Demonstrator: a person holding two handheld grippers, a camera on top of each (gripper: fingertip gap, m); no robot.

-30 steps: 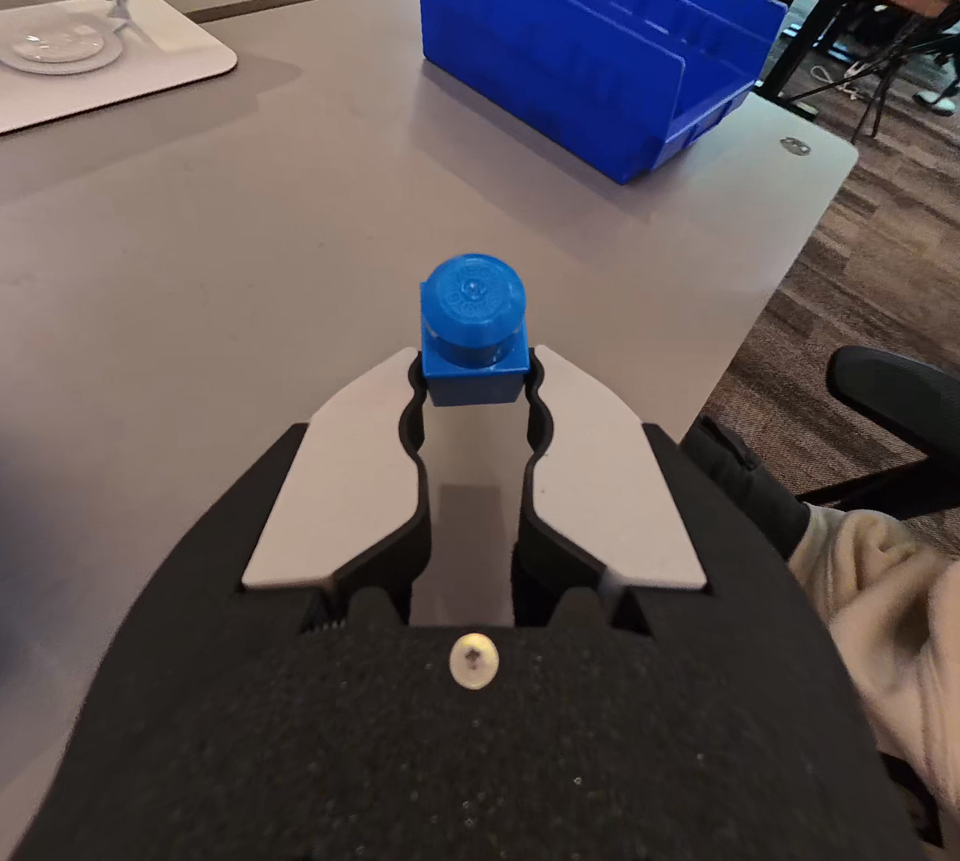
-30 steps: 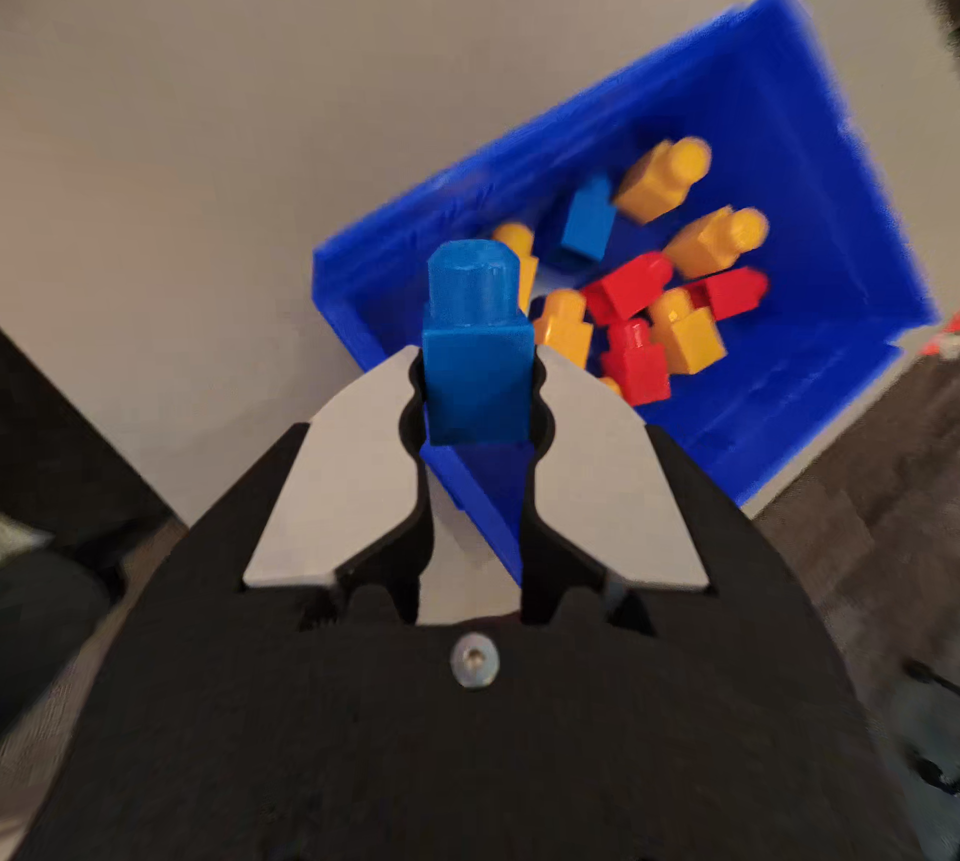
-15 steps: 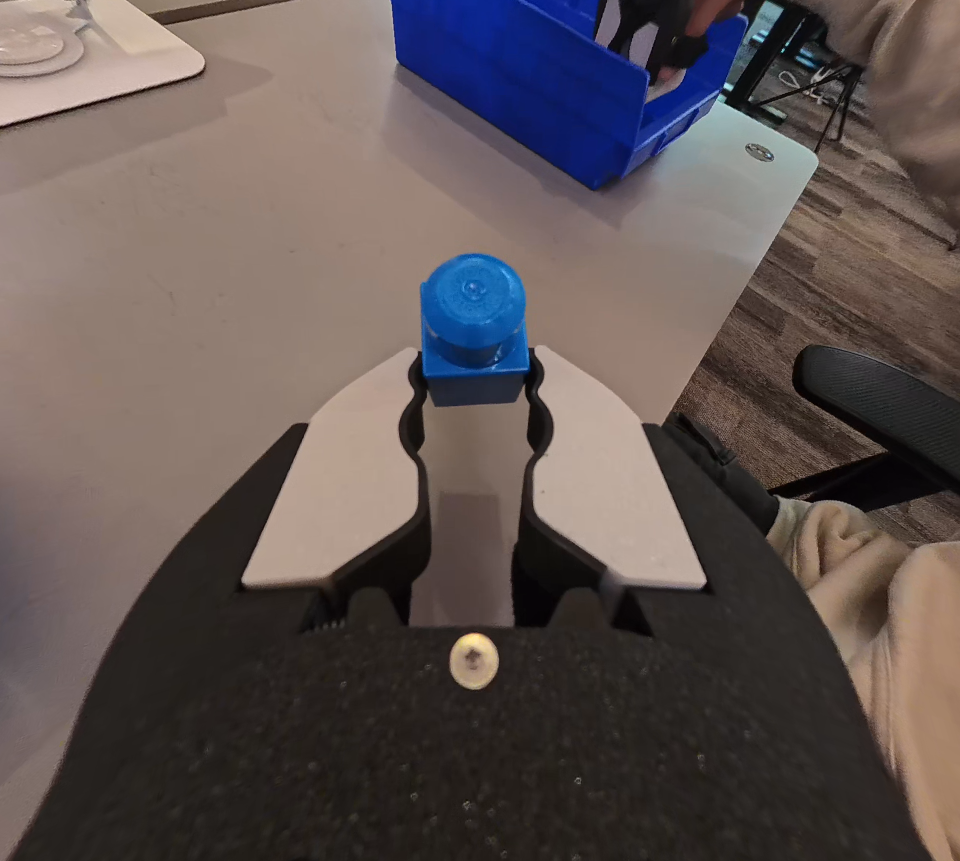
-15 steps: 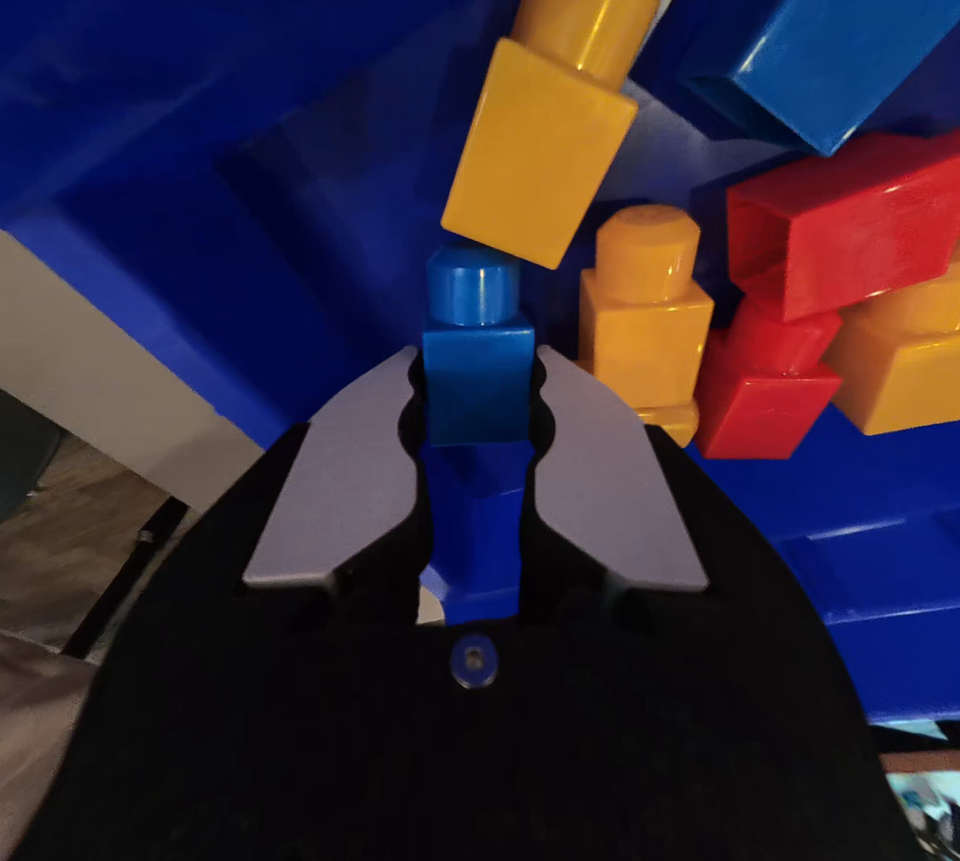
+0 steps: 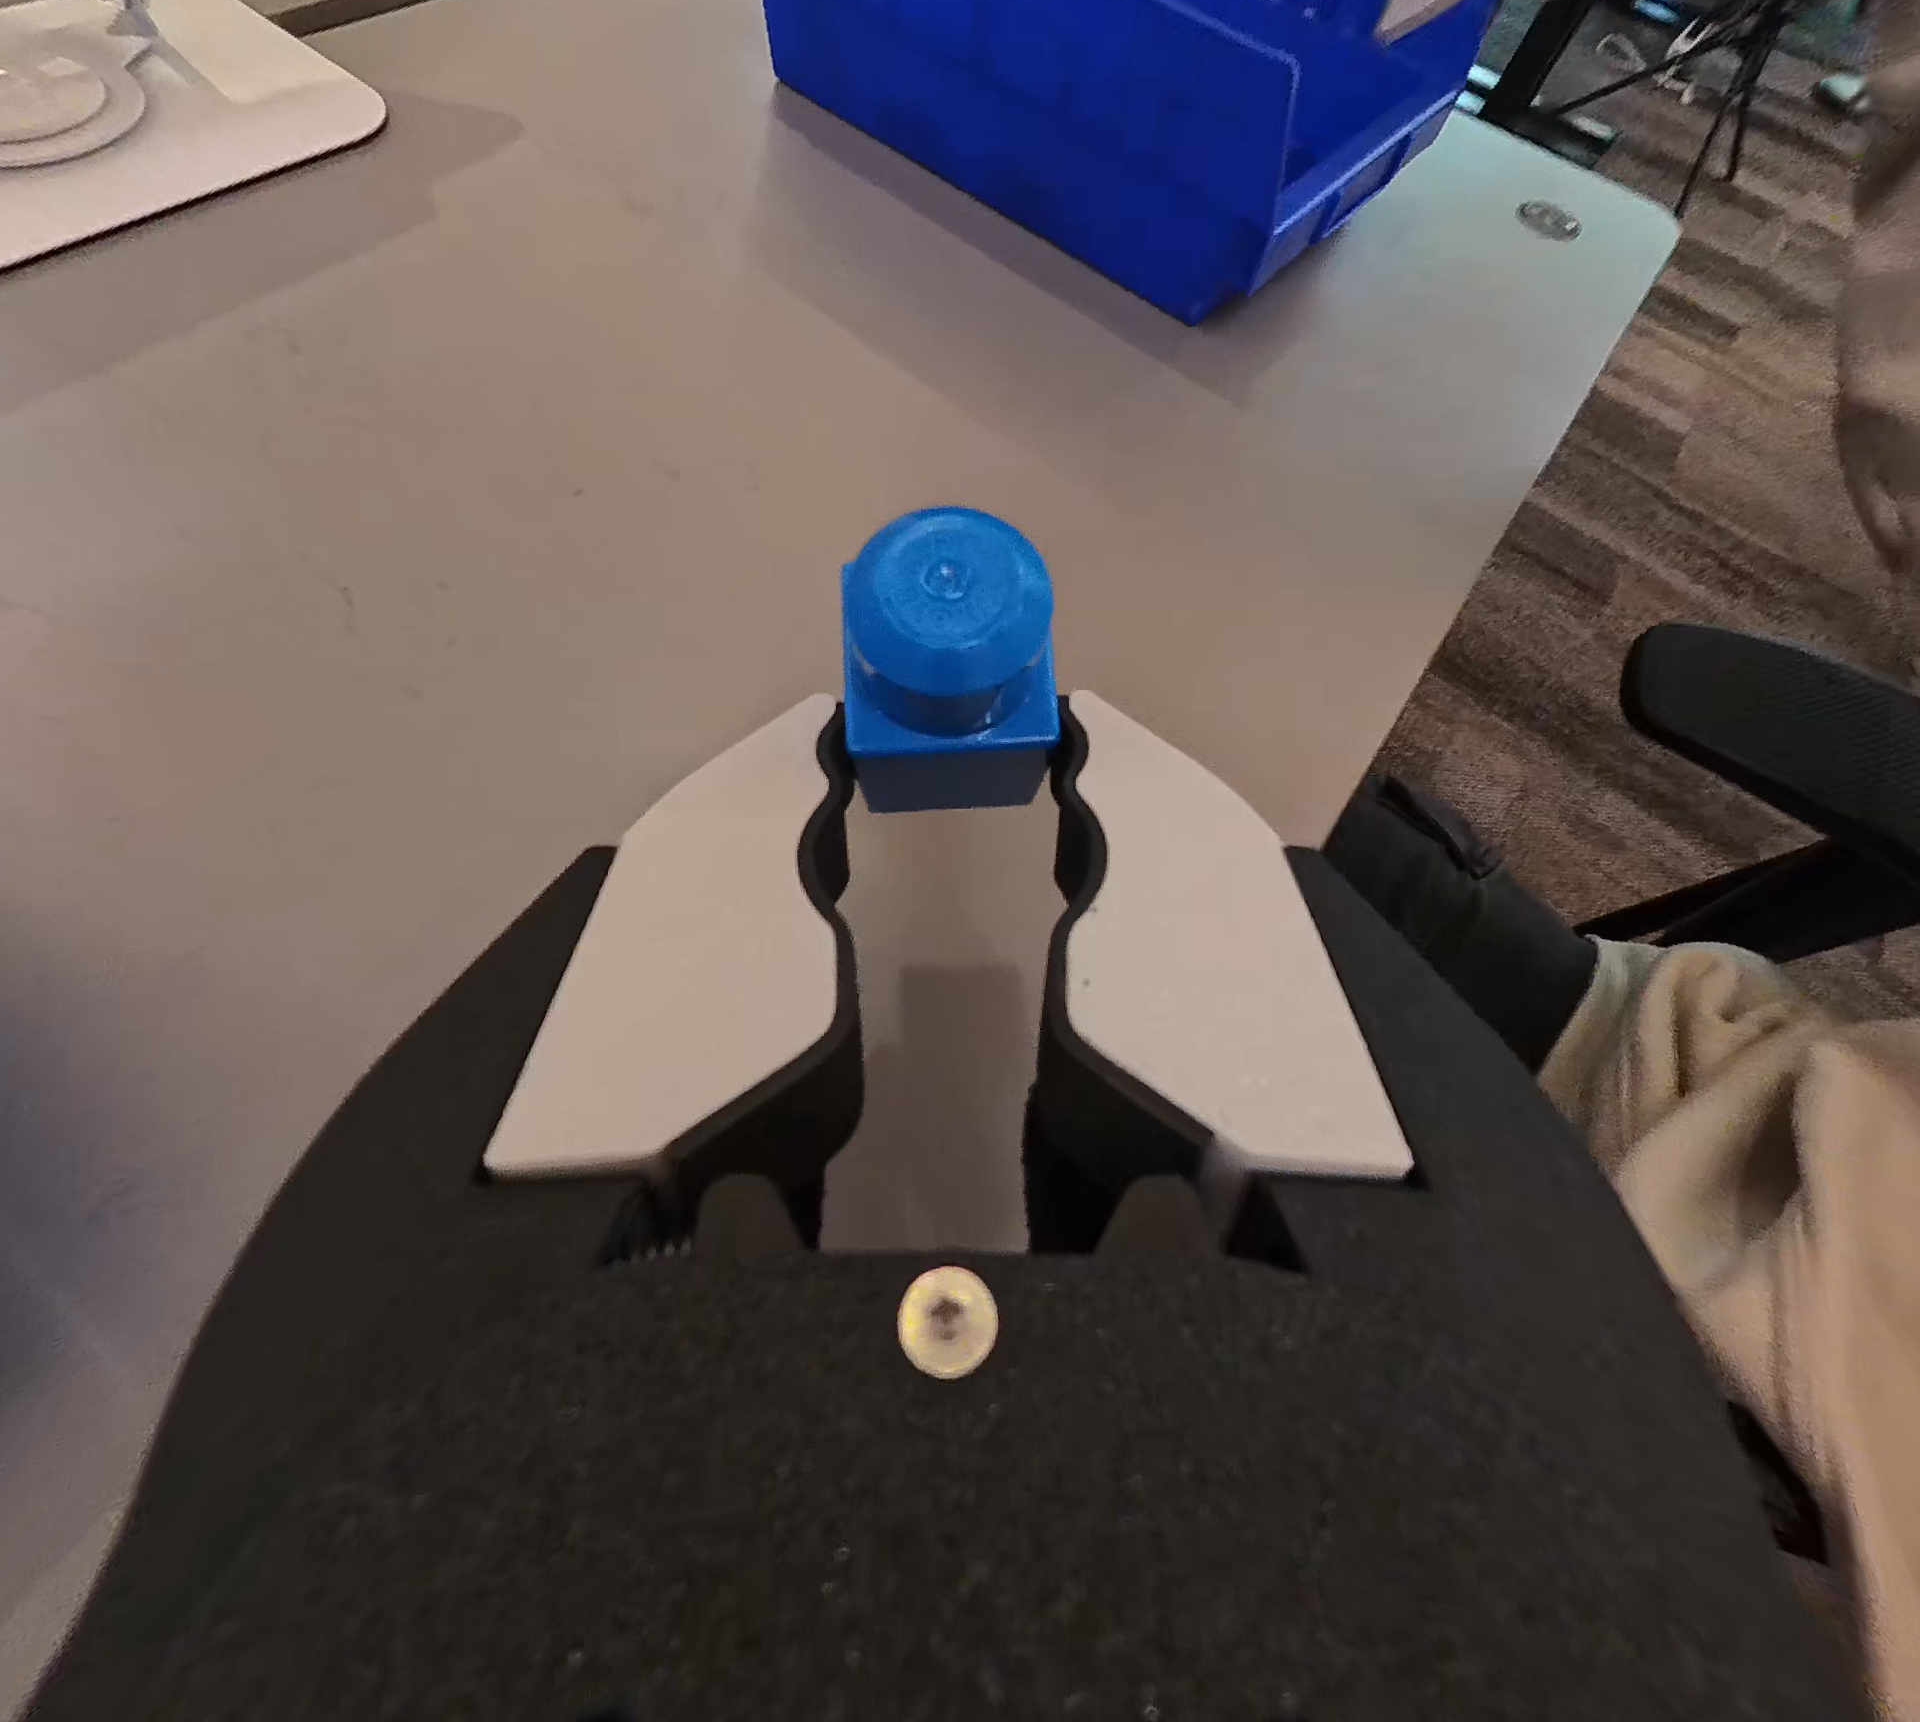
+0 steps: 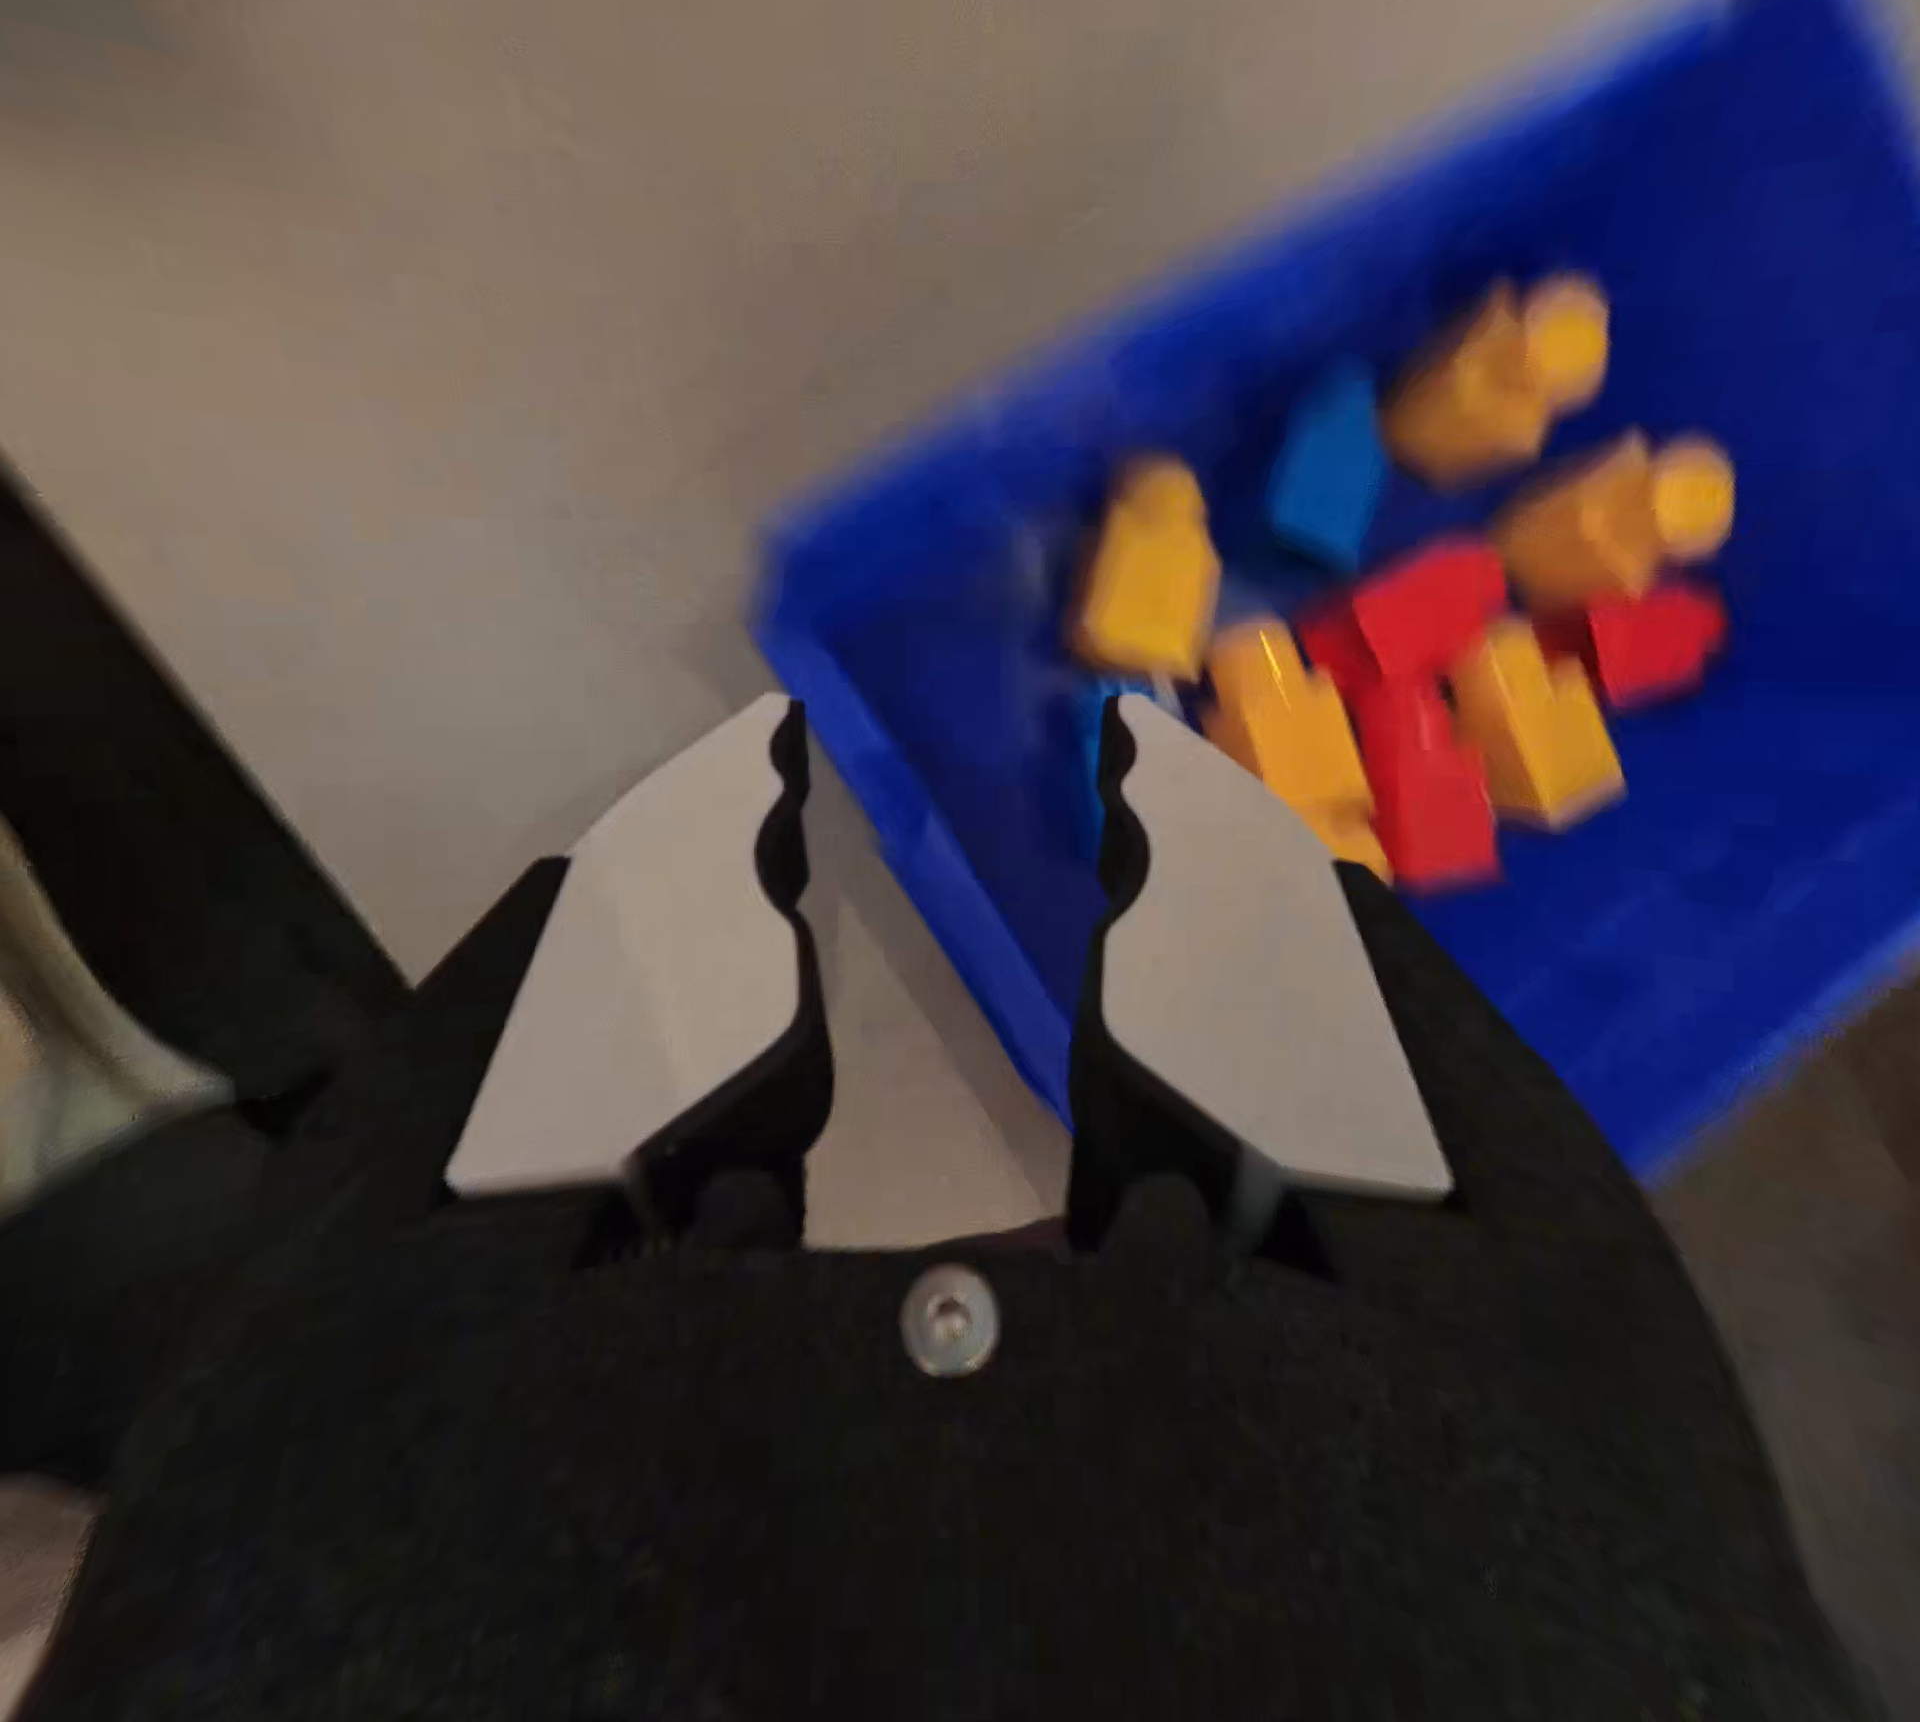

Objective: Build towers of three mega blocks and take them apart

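Grey and bare over most of its top, the counter (image 5: 436,446) ends at a rounded corner beside wood-look flooring, where a black chair (image 5: 1766,737) stands. At the counter's far left lies a white pad (image 5: 208,114) with a clear stand on it. A blue bin (image 5: 1039,62) sits toward the far right corner.

Low over the near part of the counter, the left gripper (image 5: 951,753) clamps a blue mega block (image 5: 945,696) by its square base, both pads pressed to its sides, the round stud pointing away from the camera.

Above the bin, the right gripper (image 6: 951,716) has its jaws spread apart with nothing between them; it also shows as a pale blur at the upper right of the left wrist view. Its own view is smeared, but the bin (image 6: 1714,997) below appears to hold loose yellow blocks (image 6: 1153,581), red blocks (image 6: 1423,716) and a blue block (image 6: 1325,467). A beige sleeve (image 5: 1714,1153) shows at the right edge.
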